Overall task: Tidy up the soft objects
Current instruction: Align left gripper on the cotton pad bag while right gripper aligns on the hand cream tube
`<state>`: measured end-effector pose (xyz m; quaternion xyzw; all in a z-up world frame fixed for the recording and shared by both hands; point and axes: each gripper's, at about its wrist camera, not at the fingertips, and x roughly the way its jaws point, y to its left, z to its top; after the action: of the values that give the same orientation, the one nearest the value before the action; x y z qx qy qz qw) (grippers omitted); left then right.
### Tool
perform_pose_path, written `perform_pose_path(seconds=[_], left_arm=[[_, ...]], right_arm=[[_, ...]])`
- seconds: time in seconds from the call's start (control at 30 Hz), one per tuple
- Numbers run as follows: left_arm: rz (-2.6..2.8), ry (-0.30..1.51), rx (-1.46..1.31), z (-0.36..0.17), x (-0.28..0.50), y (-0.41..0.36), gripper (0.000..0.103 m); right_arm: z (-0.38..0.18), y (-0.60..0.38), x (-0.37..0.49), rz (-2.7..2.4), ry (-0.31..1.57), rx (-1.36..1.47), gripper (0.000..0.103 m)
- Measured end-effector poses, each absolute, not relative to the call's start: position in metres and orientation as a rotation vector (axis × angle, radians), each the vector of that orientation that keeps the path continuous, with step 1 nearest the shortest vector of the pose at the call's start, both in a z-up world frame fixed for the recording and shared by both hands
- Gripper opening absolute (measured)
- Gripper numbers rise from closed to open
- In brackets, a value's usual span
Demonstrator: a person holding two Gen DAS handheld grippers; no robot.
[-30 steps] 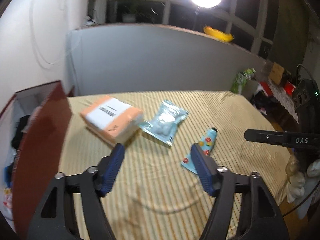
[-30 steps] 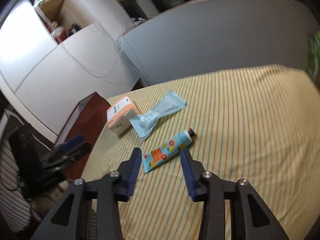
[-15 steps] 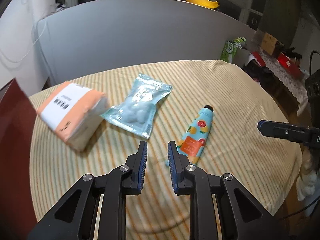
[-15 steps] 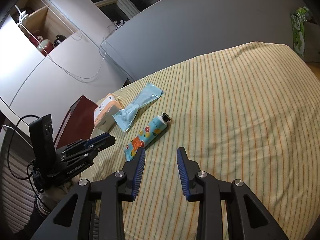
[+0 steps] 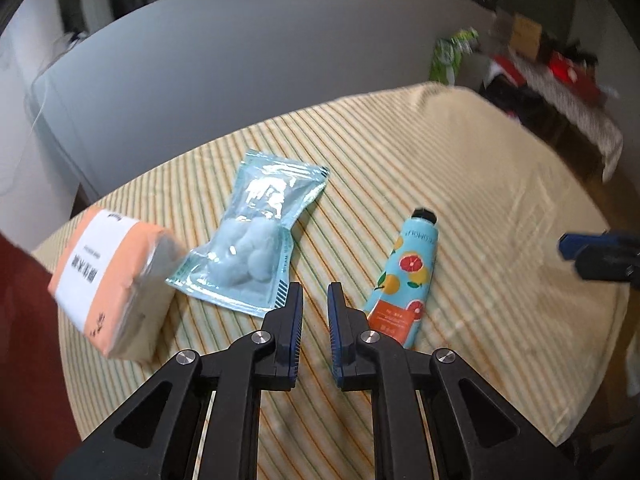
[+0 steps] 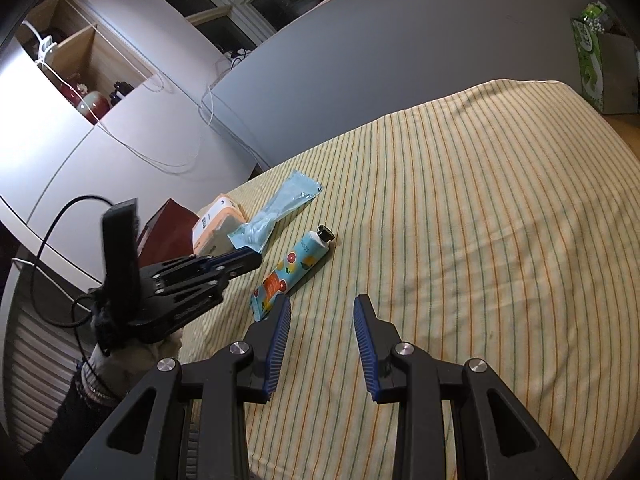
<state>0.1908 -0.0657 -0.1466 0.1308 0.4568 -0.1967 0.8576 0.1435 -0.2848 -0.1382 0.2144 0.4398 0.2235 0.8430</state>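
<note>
Clearly, in the left wrist view, the left claw point(image 5: 315, 307) is hovering with its jaws nearly together and nothing between them, above the striped desk point(image 5: 500, 168). Just beyond it are lying the blue pouch point(image 5: 256, 236), the hand cream tube point(image 5: 406, 272) and, by the left edge, the orange tissue pack point(image 5: 110, 284). Descending this narrow, it could be shoving the pouch aside or dragging the cloth.

In the right wrist view, the right claw point(image 6: 322, 326) is standing apart and empty, the tube's point(image 6: 294, 270) crimped end just beside its left finger. The left claw point(image 6: 224, 264) is reaching toward the same cluster, so a collision seems possible. A dark red box point(image 6: 168, 230) is sitting beside the desk's left edge.
</note>
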Motion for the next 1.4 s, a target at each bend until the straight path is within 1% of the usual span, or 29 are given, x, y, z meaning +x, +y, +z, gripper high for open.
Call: perform_pose_path(seconds=[0.13,0.2,0.33,0.37,0.7,0.93,1.03,1.07,1.1,1.13,1.17,1.2,1.23,1.33,1.4], left_arm=[[-0.419,0.978,0.348,-0.155,0.19,-0.072,0.011],[-0.427,0.977,0.354,-0.155,0.189,-0.073,0.008],[-0.456,0.985,0.329,-0.154,0.182,-0.08,0.007],[-0.461,0.979,0.333,-0.154,0.179,-0.083,0.004],[-0.503,0.952,0.232,-0.156,0.181,-0.112,0.004],[-0.541,0.917,0.192,-0.157,0.187,-0.151,0.004],[-0.546,0.921,0.196,-0.155,0.189,-0.153,0.01],[-0.535,0.919,0.202,-0.153,0.19,-0.15,0.017],[-0.521,0.913,0.207,-0.151,0.19,-0.146,0.021],[-0.512,0.909,0.211,-0.148,0.189,-0.139,0.033],[-0.511,0.907,0.215,-0.145,0.187,-0.132,0.044],[-0.506,0.9,0.222,-0.141,0.186,-0.124,0.047],[-0.483,0.887,0.243,-0.136,0.187,-0.113,0.052],[-0.424,0.882,0.276,-0.13,0.191,-0.087,0.053],[-0.388,0.902,0.263,-0.128,0.201,-0.07,0.057]], right_arm=[[-0.137,-0.291,0.138,0.47,0.924,0.456,0.03],[-0.136,-0.293,0.136,0.468,0.921,0.456,0.03],[-0.134,-0.297,0.133,0.462,0.911,0.448,0.03],[-0.134,-0.297,0.133,0.46,0.909,0.45,0.03],[-0.137,-0.309,0.131,0.426,0.904,0.434,0.03],[-0.14,-0.326,0.131,0.374,0.904,0.42,0.03],[-0.14,-0.333,0.131,0.351,0.901,0.416,0.03],[-0.14,-0.334,0.132,0.35,0.9,0.412,0.03],[-0.139,-0.334,0.132,0.349,0.899,0.403,0.033],[-0.138,-0.333,0.133,0.346,0.898,0.389,0.036],[-0.138,-0.331,0.134,0.343,0.896,0.378,0.045],[-0.138,-0.33,0.135,0.34,0.894,0.37,0.051],[-0.138,-0.327,0.136,0.34,0.891,0.363,0.051],[-0.14,-0.313,0.145,0.356,0.904,0.331,0.052],[-0.143,-0.303,0.152,0.36,0.912,0.31,0.052]])
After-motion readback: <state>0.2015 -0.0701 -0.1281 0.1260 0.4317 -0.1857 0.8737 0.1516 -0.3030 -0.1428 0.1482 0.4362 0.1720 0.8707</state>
